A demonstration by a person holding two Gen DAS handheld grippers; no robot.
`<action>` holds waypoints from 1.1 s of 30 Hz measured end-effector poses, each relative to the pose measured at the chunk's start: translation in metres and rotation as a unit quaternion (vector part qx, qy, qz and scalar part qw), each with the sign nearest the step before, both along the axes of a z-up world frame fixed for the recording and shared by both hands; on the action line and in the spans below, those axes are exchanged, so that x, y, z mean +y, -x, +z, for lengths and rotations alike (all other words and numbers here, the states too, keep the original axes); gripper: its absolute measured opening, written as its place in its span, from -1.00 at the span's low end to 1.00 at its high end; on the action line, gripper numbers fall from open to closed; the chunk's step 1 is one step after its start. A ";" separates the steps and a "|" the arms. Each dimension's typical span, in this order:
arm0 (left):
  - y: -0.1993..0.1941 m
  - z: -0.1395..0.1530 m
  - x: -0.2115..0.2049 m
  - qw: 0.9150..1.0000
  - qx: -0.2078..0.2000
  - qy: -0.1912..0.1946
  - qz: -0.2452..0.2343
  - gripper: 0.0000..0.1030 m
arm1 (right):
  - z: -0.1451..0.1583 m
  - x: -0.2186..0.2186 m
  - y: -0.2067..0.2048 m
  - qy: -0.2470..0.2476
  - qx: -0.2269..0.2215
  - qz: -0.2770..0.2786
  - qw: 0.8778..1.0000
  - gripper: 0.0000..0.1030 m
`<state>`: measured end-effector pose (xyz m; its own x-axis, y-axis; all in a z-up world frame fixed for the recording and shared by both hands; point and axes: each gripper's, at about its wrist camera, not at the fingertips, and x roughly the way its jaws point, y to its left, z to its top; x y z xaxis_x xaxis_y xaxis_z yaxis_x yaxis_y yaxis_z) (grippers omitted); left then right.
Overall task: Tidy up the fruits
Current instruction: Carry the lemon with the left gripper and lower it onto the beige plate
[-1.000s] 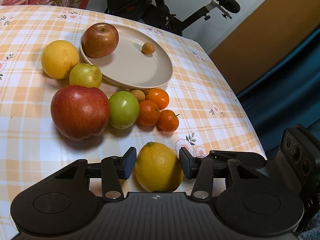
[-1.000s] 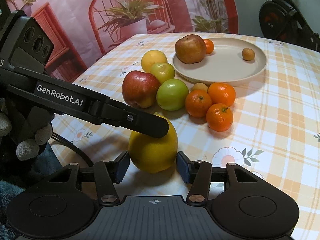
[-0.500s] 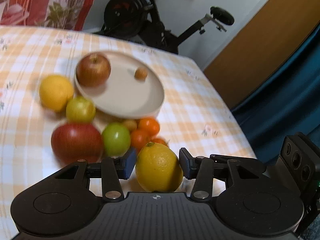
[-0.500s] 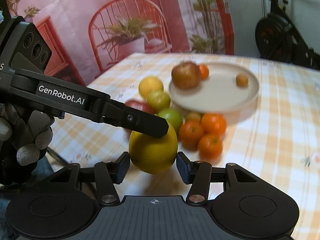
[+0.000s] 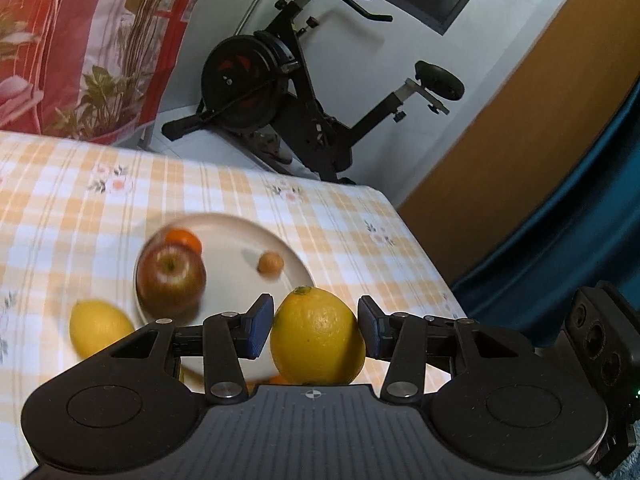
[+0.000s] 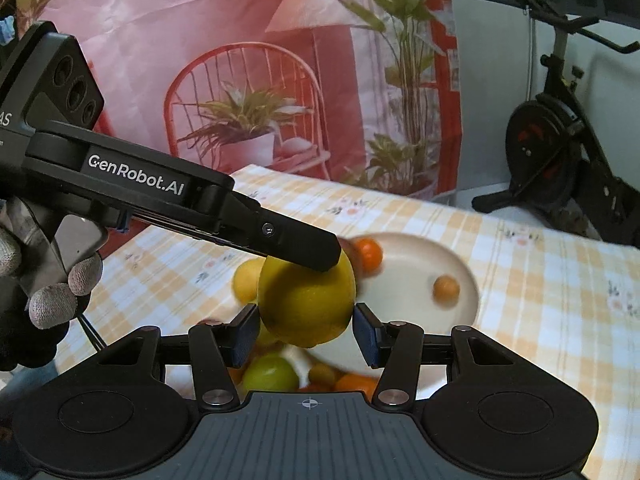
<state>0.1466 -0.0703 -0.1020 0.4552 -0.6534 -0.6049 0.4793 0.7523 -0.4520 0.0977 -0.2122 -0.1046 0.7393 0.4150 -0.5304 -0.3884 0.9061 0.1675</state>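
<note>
Now I have one yellow lemon [image 5: 317, 336] held by both tools at once. My left gripper [image 5: 316, 330] has its fingers [image 5: 259, 330] part way open, pressed on the two sides of the lemon. My right gripper [image 6: 306, 334] does the same, with its blue pads on the lemon's sides in the right view. The lemon is up in the air, above the worktop [image 5: 60, 200], in front of the plate [image 5: 240, 236].

The lemon stands up tall. Its long way runs up and down, and its little green stem end points up in the left view. In the right view the black finger of the left gripper lies over the lemon's top.

On the plate I see a red apple [image 5: 171, 278], a small orange [image 5: 185, 239] behind it, and a tiny brown fruit [image 5: 270, 264]. Another lemon [image 5: 100, 328] lies on the worktop just left of the plate. A green apple [image 6: 271, 372] and more oranges peek out low in the right view. They are all blurry.

A second ago the lemon sat on the worktop near me, with the other fruit lying ahead of it. Since then it has gone up, and the other fruit has slid down under it in my views. More of the room and the bike [image 5: 288, 92] shows now. The fingers have kept the same gap.
</note>
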 end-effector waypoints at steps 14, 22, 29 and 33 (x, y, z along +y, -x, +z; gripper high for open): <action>-0.098 -0.024 -0.028 0.999 0.027 -0.042 -0.003 -0.06 | -0.026 -0.028 -0.105 -0.008 0.044 -0.005 0.999 -0.08; -0.141 -0.046 -0.035 0.997 0.055 -0.054 -0.002 -0.06 | -0.044 -0.032 -0.157 0.008 0.076 -0.004 0.997 -0.08; -0.160 -0.062 -0.038 0.996 0.073 -0.058 -0.001 -0.06 | -0.058 -0.030 -0.177 0.020 0.096 -0.007 0.995 -0.08; -0.163 -0.066 -0.038 0.995 0.076 -0.064 0.000 -0.10 | -0.062 -0.030 -0.183 0.025 0.102 -0.013 0.994 -0.08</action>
<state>0.3097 -0.1082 -0.1682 0.3516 -0.5665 -0.7452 0.4121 0.8085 -0.4202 0.2803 -0.2418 -0.1665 0.6250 0.3657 -0.6896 -0.3268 0.9249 0.1943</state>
